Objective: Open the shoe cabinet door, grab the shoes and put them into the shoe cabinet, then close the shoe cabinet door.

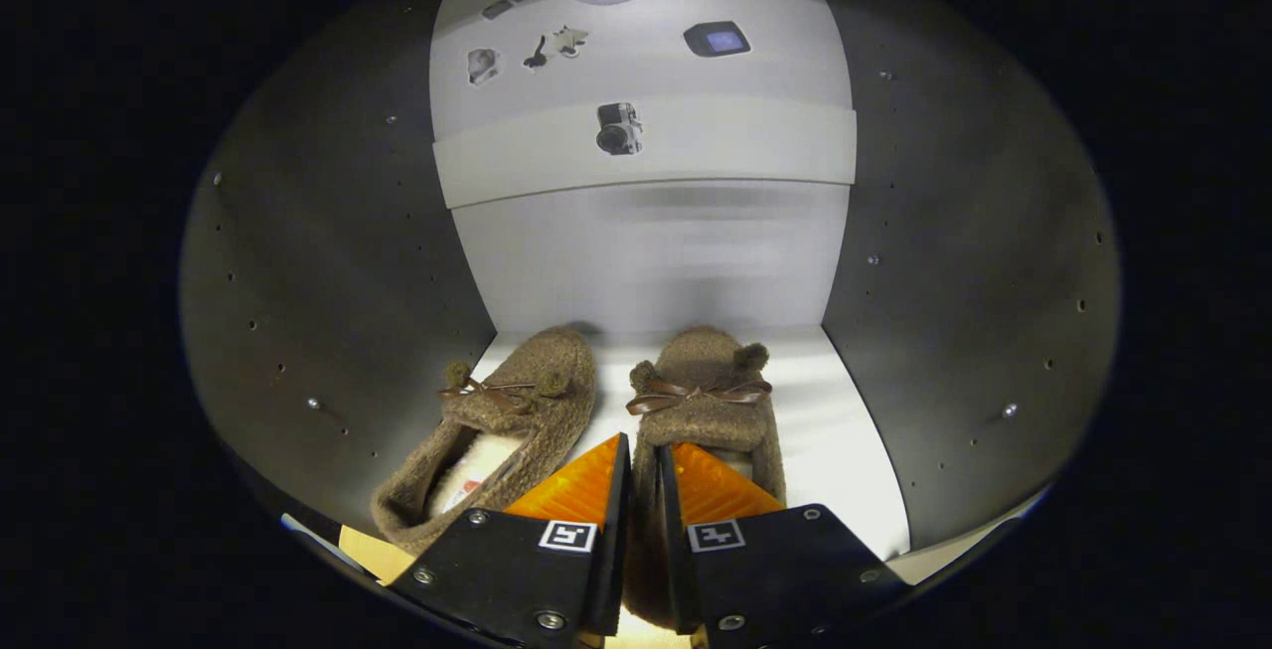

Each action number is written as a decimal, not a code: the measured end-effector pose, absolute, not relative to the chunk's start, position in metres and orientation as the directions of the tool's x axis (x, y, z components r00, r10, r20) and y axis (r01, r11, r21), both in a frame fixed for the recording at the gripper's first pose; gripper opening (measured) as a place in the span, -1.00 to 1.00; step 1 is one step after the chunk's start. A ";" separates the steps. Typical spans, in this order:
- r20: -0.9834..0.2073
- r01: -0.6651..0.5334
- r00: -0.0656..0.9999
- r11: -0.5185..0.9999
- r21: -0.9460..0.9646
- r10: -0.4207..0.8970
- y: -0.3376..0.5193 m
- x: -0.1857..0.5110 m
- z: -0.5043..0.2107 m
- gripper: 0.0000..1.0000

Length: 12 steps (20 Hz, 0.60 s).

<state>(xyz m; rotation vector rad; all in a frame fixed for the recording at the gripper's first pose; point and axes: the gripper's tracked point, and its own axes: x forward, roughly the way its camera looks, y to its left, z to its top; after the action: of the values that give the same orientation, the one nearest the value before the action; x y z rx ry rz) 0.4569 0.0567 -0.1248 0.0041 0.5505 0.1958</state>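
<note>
- Behind the fingers, the right shoe's heel is hidden; the left shoe's heel is partly covered.
- Both shoes sit side by side on the cabinet's white shelf, toes toward the back wall.
- Gripper is clenched on the right shoe's inner side wall, fingers nearly together.

2 brown shoes, brown bows; white shelf; dark cabinet walls.

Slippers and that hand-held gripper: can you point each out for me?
Left slipper [517,386]: gripper view, on its toe by the bow.
Right slipper [704,371]: gripper view, on its toe above the bow.
Hand-held gripper [642,490]: gripper view, midway between fingertips clamping the right slipper's side wall.
</note>
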 end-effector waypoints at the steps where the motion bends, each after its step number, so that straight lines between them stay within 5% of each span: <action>1: -0.509 -0.181 0.841 0.982 0.052 0.183 0.054 0.452 -0.119 -0.61; 12: -0.348 -0.133 0.927 0.991 0.036 0.137 0.049 0.351 -0.050 -0.61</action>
<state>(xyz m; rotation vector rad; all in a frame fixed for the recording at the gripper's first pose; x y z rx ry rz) 0.3505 0.0491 -0.0497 0.0117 0.3577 0.1382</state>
